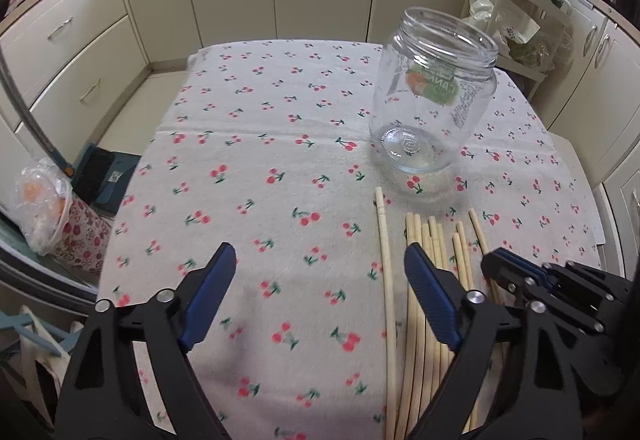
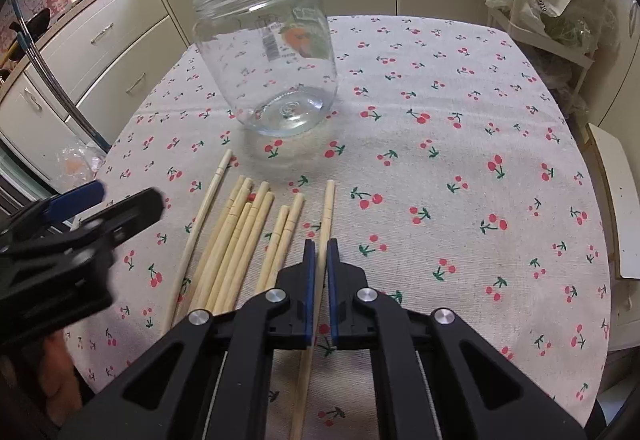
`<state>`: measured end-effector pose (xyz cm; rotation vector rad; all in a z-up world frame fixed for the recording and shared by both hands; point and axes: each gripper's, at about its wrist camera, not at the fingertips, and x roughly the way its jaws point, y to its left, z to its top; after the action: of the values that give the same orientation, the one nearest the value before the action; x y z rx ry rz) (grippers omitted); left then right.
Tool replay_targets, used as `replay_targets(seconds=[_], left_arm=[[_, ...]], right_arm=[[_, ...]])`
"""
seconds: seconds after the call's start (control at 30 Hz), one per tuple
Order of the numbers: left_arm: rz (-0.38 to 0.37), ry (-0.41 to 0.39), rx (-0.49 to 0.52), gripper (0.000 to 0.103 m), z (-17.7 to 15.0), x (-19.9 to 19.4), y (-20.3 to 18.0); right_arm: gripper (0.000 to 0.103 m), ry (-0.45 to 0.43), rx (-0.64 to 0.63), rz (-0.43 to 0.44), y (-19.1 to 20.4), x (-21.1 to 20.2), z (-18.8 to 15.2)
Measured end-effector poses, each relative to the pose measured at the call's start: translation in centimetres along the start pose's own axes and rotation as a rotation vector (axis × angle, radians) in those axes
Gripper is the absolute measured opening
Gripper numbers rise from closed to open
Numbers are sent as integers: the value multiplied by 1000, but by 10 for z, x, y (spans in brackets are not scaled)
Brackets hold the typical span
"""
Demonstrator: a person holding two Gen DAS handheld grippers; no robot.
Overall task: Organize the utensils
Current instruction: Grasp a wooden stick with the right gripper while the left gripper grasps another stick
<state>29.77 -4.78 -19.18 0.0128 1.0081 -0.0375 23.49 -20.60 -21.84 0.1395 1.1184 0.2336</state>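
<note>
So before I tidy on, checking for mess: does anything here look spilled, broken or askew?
Nothing spilled or broken. The jar stands upright and empty; one chopstick lies apart from the bundle, slightly splayed.

- The jar point(image 2: 266, 65) stands upright on the bench point(image 2: 460, 167).
- The chopsticks point(image 2: 240, 240) lie side by side just before the jar.
- One chopstick point(image 2: 326, 215) lies rightmost.
</note>
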Motion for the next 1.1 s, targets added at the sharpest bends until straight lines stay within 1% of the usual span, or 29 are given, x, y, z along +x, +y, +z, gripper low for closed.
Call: replay_targets(seconds=[0.07, 0.17, 0.23, 0.3, 0.33, 0.4, 0.43, 0.5, 0.53, 0.57, 0.6, 0.67, 0.77, 0.8, 0.83, 0.87, 0.97, 1.03, 1.1], left_arm=[[0, 18, 15, 76, 5, 13, -7], [-7, 26, 18, 76, 8, 21, -14], [-4, 37, 25, 73, 10, 28, -16], [-14, 55, 25, 63, 10, 36, -17], [-15, 62, 26, 60, 9, 39, -17], [7, 40, 51, 53, 8, 41, -20], [1, 30, 60, 50, 8, 41, -22], [-7, 19, 69, 31, 9, 40, -21], [-16, 17, 84, 26, 10, 41, -23], [-27, 21, 95, 18, 11, 41, -25], [-33, 27, 105, 16, 13, 41, -26], [-46, 43, 127, 16, 17, 43, -28], [-66, 75, 136, 16, 24, 45, -27], [-68, 80, 146, 15, 25, 45, -28], [-78, 84, 158, 11, 26, 45, -28], [-91, 88, 162, 6, 26, 45, -27], [-166, 127, 128, 5, 30, 42, -16], [-181, 112, 107, 5, 32, 34, -9], [-216, 70, 78, 5, 35, 15, -1]], right_arm=[[6, 4, -10, 5, 0, 0, 1], [7, 5, 3, 26, -2, 1, 1], [7, 4, 3, 34, -4, 1, 1], [7, 5, -4, 38, -5, 1, 2], [7, 5, -8, 37, -5, 1, 2], [7, 1, -16, 36, -5, 1, 2], [7, -2, -21, 35, -4, 1, 1], [7, -3, -19, 37, -4, 1, 2], [7, -1, -17, 39, -4, 1, 2], [7, 4, -15, 40, -4, 2, 3], [7, 11, -11, 43, -5, 2, 5], [7, 23, -1, 50, -6, 3, 7], [7, 25, -20, 44, -5, 5, 10], [7, 21, -29, 38, -4, 5, 9], [7, 14, -39, 32, -3, 5, 9], [7, 7, -43, 31, -2, 5, 7], [6, -4, -10, 62, -7, 4, 5], [6, -19, 38, 104, -15, 4, 3], [6, -47, 86, 149, -23, 4, -2]])
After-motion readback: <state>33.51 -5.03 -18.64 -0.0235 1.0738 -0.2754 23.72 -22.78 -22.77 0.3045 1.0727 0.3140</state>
